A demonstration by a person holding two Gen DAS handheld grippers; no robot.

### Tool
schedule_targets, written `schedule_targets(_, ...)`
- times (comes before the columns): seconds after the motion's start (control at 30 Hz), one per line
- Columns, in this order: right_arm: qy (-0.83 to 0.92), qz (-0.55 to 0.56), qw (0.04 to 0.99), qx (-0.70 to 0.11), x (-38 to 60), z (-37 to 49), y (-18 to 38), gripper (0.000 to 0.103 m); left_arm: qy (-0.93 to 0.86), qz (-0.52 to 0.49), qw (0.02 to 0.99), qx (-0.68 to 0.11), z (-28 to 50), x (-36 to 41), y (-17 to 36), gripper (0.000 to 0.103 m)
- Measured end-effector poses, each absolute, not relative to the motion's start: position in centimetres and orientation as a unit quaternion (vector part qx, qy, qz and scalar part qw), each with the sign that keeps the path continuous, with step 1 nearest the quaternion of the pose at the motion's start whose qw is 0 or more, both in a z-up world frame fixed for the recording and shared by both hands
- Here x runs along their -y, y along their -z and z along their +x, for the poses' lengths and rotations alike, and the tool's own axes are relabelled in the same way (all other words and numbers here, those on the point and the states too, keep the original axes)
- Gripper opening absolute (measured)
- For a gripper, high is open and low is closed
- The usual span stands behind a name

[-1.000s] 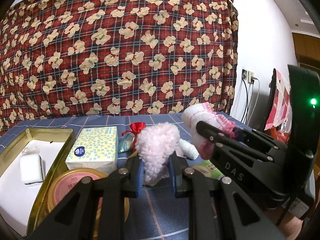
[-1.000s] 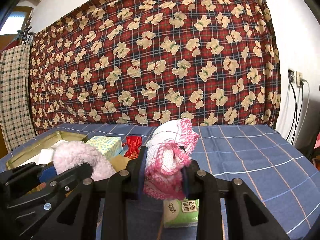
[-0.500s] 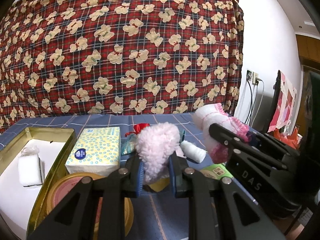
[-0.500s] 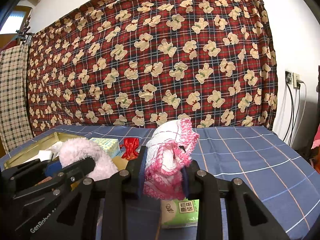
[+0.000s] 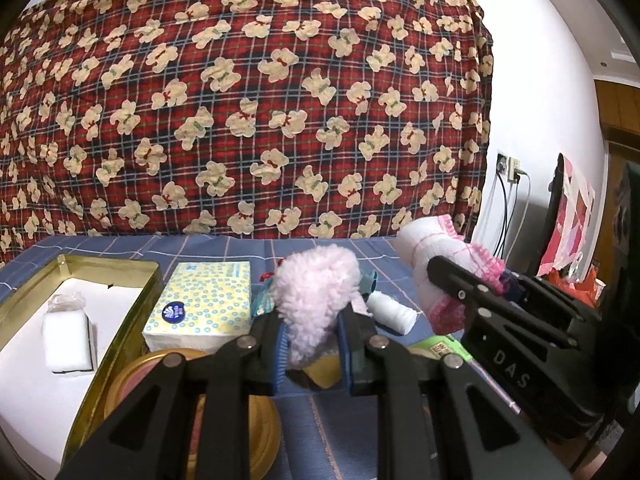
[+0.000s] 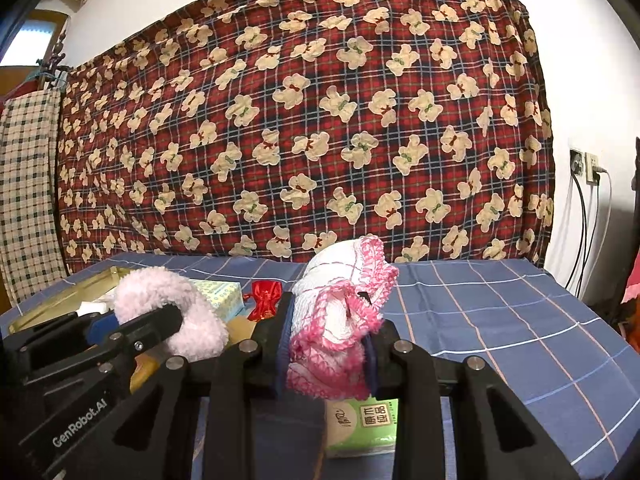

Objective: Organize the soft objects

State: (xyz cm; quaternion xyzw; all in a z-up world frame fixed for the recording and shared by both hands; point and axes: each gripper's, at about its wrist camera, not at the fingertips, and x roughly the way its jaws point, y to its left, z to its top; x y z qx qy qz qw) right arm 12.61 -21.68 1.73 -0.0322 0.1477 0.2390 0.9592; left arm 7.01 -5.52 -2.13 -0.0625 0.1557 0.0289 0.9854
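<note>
My left gripper (image 5: 314, 350) is shut on a fluffy pale pink puff (image 5: 316, 292), held above the blue checked tablecloth (image 5: 340, 436). To its right my right gripper (image 6: 326, 354) is shut on a rolled white cloth with pink crochet edging (image 6: 340, 304); the same cloth (image 5: 436, 264) shows at the right of the left wrist view. At the left of the right wrist view the pink puff (image 6: 172, 312) sits in the left gripper's black fingers. A gold tin tray (image 5: 120, 320) at the left holds a white wrapped block (image 5: 68, 338).
On the table lie a yellow-dotted tissue pack (image 5: 204, 304), a round gold lid (image 5: 256, 424), a white roll (image 5: 392, 314), a red pouch (image 6: 264, 300) and a green tissue pack (image 6: 362, 426). A bear-print plaid cloth (image 6: 320, 140) hangs behind. Cables (image 6: 584, 224) run down the right wall.
The left wrist view has drifted slightly, so the table items sit a little further right and lower. Both grips are unchanged.
</note>
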Motion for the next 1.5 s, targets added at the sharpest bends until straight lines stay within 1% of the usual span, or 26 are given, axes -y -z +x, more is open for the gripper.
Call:
schedule_targets(0.9, -0.285, -0.049, 0.945, -0.153, 15.5, 11.7, -1.0, 0.032, -0.057, -0.117, 0.978, -0.164, 6.5, -0.6, 2.6, 0.019)
schedule_targets(1.33, -0.295, -0.054, 0.940, -0.161, 12.5, 12.9, -0.7, 0.032, -0.070, -0.126, 0.972, -0.187, 7.7, -2.3, 3.1, 0.019)
schedule_targets(1.5, -0.299, -0.057, 0.939, -0.161, 11.7, 13.1, -0.7, 0.033, -0.092, -0.131, 0.971, -0.180, 7.3, -2.5, 3.0, 0.019)
